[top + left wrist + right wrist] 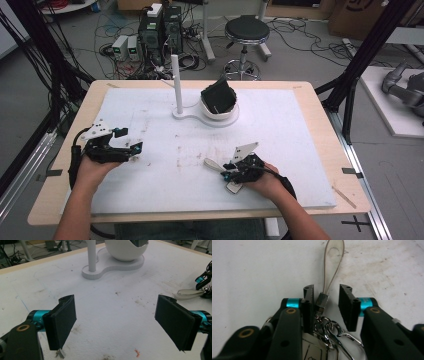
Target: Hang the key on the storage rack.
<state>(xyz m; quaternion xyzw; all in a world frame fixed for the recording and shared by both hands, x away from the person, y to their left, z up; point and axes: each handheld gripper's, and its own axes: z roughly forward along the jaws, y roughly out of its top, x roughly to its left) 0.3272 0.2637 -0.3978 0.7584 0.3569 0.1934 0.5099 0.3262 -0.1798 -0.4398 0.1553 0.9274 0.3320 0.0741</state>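
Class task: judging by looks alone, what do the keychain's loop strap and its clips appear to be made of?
Loop strap: probably clear soft plastic or silicone; translucent, the table shows through, glossy edges.
Clips: likely polished metal, steel or chrome-plated; silvery with bright mirror-like glints.

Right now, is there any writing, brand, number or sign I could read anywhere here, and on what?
No text can be read in these pictures.
Key tag under the right gripper: a small outline mark, too cut off to read.
Cardboard box behind the table: dark print, cut off by the frame, unreadable.
Computer towers on the floor: any labels too small to read.
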